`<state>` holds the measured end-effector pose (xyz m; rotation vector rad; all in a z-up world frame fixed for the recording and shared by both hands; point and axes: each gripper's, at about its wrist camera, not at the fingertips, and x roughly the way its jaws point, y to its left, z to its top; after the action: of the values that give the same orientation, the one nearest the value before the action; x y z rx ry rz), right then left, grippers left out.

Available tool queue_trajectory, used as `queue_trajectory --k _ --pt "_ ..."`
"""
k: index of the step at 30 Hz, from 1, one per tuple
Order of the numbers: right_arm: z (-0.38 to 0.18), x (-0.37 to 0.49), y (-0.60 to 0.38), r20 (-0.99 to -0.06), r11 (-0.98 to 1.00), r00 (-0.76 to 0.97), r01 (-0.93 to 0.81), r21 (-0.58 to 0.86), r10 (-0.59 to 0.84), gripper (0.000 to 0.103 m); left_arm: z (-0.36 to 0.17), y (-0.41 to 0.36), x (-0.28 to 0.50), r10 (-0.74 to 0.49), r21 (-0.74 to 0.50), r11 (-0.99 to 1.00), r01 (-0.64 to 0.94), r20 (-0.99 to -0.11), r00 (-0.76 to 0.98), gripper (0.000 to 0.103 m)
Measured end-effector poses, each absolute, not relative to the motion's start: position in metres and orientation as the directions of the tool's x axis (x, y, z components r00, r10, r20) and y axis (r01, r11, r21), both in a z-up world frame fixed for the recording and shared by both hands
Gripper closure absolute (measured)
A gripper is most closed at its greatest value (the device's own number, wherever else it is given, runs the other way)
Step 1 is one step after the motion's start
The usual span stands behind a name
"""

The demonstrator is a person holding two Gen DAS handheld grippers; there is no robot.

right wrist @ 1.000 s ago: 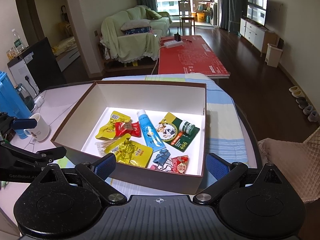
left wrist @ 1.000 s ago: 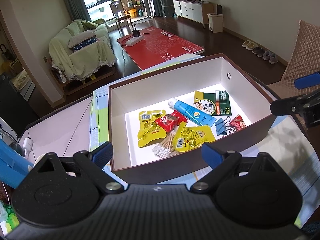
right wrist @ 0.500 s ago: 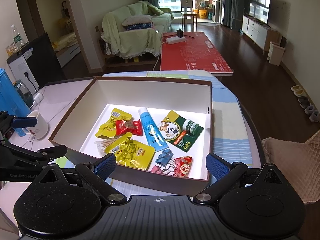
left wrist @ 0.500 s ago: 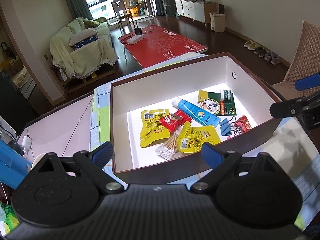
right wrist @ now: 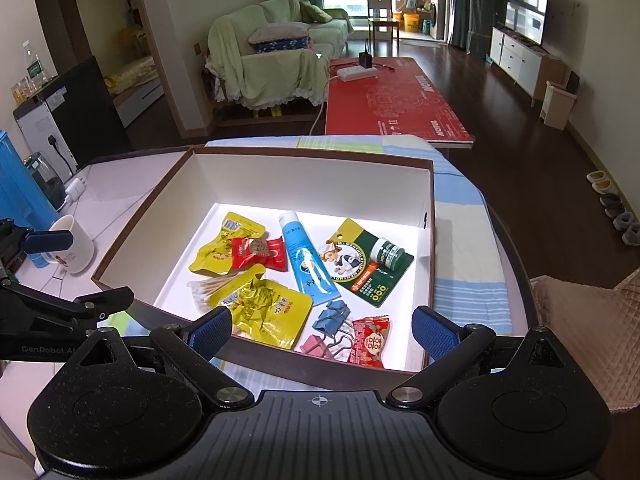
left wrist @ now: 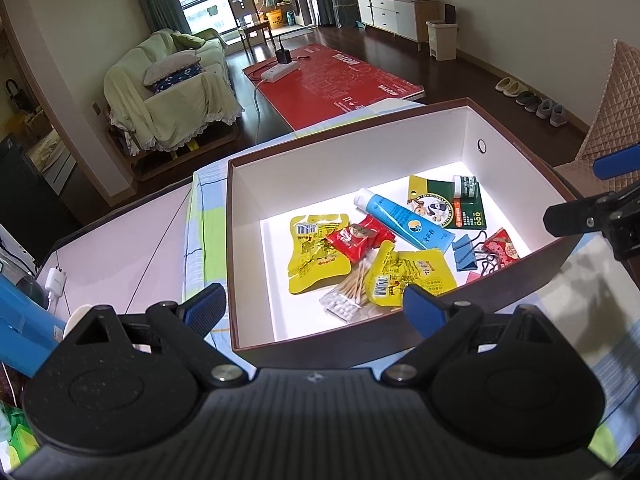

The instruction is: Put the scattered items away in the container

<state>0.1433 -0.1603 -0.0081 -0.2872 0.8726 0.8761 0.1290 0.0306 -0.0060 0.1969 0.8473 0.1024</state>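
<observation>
The table (right wrist: 132, 184) carries a striped cloth (right wrist: 460, 208), and on the cloth sits the big brown box (right wrist: 304, 154), white inside, toward the table's far edge. Everything loose appears to be in it already: no stray item shows on the cloth or the bare table around it.

Inside, from large to small: a green card with a small jar (right wrist: 370, 266) by the right wall, a blue tube (right wrist: 306, 258) in the middle, two yellow snack packets (right wrist: 222, 252) toward the left wall and near edge, a red packet (right wrist: 258, 254) overlapping one of them, a bag of cotton swabs (left wrist: 352, 290), blue clips (right wrist: 332, 314) and a small red sweet (right wrist: 370, 342) at the near right corner.

Over the last second both views have crept slightly nearer the box, nothing in it moving. The left gripper (left wrist: 314, 304) and right gripper (right wrist: 322, 326) hang before the near wall, jaws spread wide and empty. I judge the tidying done.
</observation>
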Motion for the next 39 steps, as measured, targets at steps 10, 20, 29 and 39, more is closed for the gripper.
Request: queue_trajectory --k 10,20,29,39 --pt "-0.012 0.149 -0.156 -0.776 0.628 0.326 -0.769 0.114 0.540 0.004 -0.007 0.036 0.138 0.180 0.215 0.976 -0.029 -0.725 0.665 0.009" --pt "-0.017 0.153 -0.154 -0.784 0.631 0.318 -0.766 0.118 0.533 0.004 -0.007 0.041 0.143 0.201 0.219 0.974 -0.061 -0.705 0.680 0.009" --pt "-0.020 0.156 -0.150 -0.788 0.632 0.316 -0.766 0.117 0.528 0.004 -0.009 0.041 0.147 0.195 0.217 0.975 -0.054 -0.706 0.681 0.009" --pt "-0.024 0.161 -0.146 -0.793 0.630 0.308 -0.767 0.119 0.525 0.004 -0.013 0.039 0.155 0.213 0.237 0.970 -0.056 -0.713 0.668 0.009"
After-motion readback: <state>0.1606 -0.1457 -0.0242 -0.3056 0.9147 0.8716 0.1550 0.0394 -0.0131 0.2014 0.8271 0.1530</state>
